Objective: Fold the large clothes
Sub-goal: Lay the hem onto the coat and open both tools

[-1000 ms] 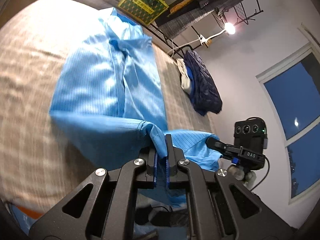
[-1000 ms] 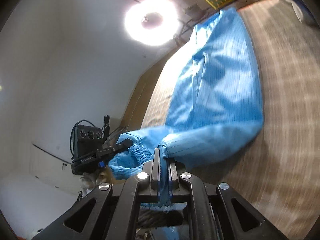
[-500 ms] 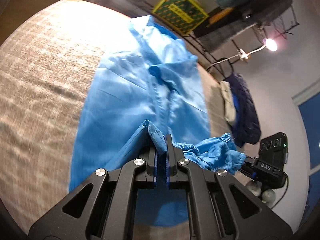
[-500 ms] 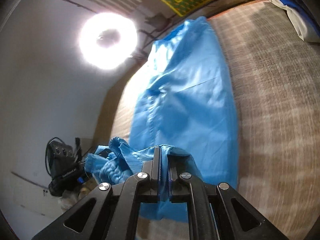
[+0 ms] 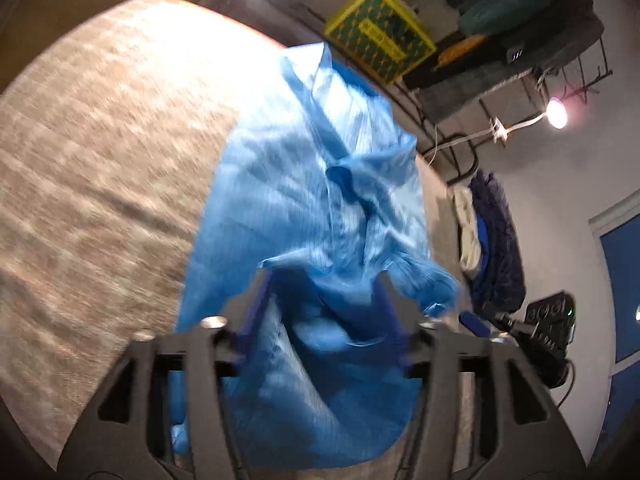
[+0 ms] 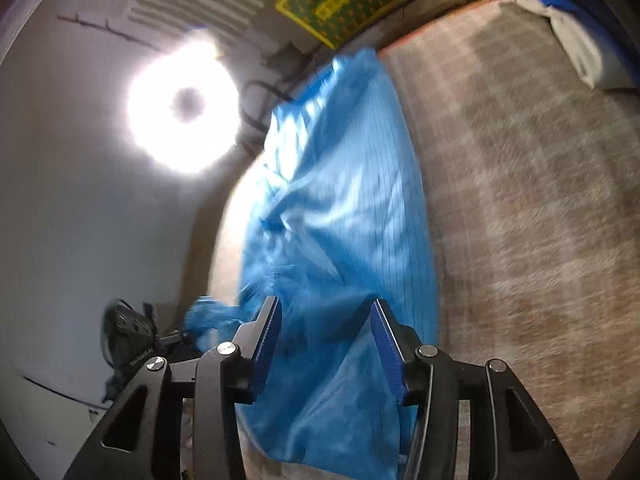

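The left gripper (image 5: 322, 300) and the right gripper (image 6: 325, 326) share one build: black angular frames with triangular cut-outs, round silver screws at the joints and ribbed blue pads (image 6: 268, 336) lining the inner face of each finger.

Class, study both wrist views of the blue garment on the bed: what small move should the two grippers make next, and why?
Probably draw both back clear. The left gripper and right gripper have jaws opening, pads off the blue garment, whose cloth lies loose between them, folded over on the bed.
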The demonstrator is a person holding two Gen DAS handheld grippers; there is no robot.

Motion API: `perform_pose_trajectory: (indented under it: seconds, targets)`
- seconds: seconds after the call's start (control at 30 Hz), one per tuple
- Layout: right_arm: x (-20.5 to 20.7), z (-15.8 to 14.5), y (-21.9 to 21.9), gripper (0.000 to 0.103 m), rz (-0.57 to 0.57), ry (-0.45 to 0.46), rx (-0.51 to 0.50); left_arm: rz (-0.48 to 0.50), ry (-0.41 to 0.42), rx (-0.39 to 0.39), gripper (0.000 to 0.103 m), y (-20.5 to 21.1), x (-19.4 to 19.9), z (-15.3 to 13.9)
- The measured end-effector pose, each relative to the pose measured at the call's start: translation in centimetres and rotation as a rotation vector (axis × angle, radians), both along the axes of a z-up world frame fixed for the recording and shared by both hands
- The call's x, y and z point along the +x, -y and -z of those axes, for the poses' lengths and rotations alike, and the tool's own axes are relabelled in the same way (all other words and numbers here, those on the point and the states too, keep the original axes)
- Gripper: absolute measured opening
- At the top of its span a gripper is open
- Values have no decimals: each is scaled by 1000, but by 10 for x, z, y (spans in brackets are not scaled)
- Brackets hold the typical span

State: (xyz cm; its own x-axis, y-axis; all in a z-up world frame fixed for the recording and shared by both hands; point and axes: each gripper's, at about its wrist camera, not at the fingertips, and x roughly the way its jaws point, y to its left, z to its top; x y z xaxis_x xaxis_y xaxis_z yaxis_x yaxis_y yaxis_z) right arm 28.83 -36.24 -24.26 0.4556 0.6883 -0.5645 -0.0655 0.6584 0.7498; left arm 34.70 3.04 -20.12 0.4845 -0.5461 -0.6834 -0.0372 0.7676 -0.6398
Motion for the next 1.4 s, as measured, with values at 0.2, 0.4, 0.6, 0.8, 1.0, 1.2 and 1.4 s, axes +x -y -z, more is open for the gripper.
perform_pose_trajectory:
  seconds: [0.2, 0.4, 0.6, 0.8, 1.0, 1.2, 1.4]
  targets:
    - [-18, 3, 1, 49, -69, 23, -75, 23, 64, 69, 58, -23, -14, -7]
    - [-27, 20, -14, 49, -177, 23, -147, 153, -32, 132, 51, -8, -20, 38]
    - [-20, 36, -29, 46, -203, -3, -183, 215, -37, 189, 49, 14, -20, 49]
    - [-23, 42, -45, 15, -245, 11, -225, 224, -24, 188, 7, 17, -22, 52]
    - [-43, 21, -41, 0, -211, 63, -255, 114, 88, 140, 1, 1, -47, 27]
    - [-50, 41, -28, 0, -174, 11, -277, 61, 28, 213, 3, -11, -48, 58]
    - [-47, 36, -26, 0, -149, 26, -268, 60, 97, 235, 4, -12, -45, 46]
